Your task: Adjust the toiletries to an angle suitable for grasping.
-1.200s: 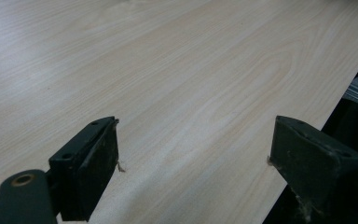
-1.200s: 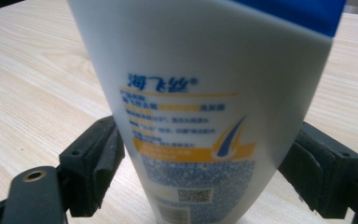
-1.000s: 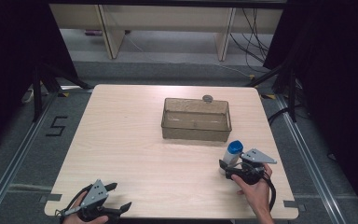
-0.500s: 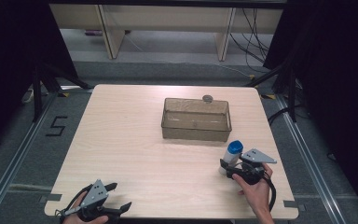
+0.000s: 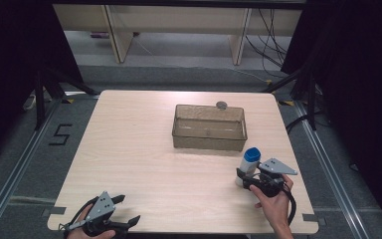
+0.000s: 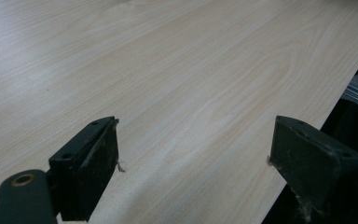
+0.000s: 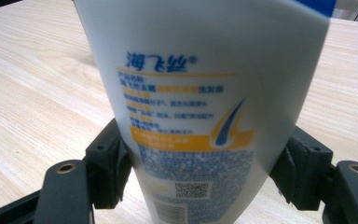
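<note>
While I look down from the high view, the worktop (image 5: pixel 144 149) carries a clear rectangular bin (image 5: pixel 209 127) near its far edge, slightly toward the right, with a small round grey object (image 5: pixel 221 105) just behind the bin's far wall. Close to the right edge and toward the near right corner, my right gripper (image 5: pixel 243 177) has its jaws closed around the lower part of a white bottle (image 5: pixel 248 167) with a blue cap (image 5: pixel 252 155), which stands upright and well apart from the bin. At the near left corner my left gripper (image 5: pixel 124 211) sits low at the near edge with its jaws spread wide and nothing between them. Through the left gripper view, the left gripper (image 6: pixel 193 158) shows both black jaws far apart over bare wood grain, with the worktop's edge (image 6: pixel 317 116) running just beside the right-hand jaw. From the right gripper view, the right gripper (image 7: pixel 200 163) presses a jaw on either side of the bottle (image 7: pixel 200 84), whose printed label of blue and yellow text and a small square code faces the camera, the blue cap (image 7: pixel 317 5) just in frame at the top right
</note>
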Action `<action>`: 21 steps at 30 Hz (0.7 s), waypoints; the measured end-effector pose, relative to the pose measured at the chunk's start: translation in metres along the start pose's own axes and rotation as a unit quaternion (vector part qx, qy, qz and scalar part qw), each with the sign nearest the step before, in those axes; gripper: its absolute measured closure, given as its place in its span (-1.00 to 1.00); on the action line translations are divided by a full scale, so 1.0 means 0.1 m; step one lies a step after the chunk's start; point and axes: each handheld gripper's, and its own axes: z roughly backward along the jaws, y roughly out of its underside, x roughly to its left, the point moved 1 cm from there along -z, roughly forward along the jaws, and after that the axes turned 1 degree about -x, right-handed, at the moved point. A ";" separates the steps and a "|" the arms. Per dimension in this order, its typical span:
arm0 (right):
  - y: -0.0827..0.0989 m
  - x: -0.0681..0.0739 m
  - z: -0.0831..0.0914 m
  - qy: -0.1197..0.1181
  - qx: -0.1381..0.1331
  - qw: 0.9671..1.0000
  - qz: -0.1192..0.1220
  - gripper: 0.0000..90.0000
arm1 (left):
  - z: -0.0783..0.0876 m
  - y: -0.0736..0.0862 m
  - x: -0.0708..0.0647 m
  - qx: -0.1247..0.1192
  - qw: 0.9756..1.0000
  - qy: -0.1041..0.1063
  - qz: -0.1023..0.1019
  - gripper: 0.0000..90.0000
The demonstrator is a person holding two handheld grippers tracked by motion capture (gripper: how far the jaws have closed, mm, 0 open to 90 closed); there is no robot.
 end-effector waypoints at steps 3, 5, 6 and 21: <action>-0.01 0.01 0.01 -0.004 0.000 1.000 -0.009 -0.31 | 0.00 0.00 0.00 0.000 1.000 0.001 -0.001 -0.67; -0.01 0.01 0.01 -0.002 -0.006 1.000 -0.005 -0.31 | 0.00 0.00 0.00 0.001 1.000 -0.001 0.000 -0.67; -0.01 0.01 0.01 -0.002 -0.006 1.000 -0.005 -0.31 | 0.00 0.00 0.00 0.001 1.000 -0.001 0.000 -0.67; -0.04 0.00 0.08 -0.008 -0.013 1.000 -0.006 -0.31 | -0.02 -0.01 0.02 0.003 1.000 -0.003 0.005 -0.67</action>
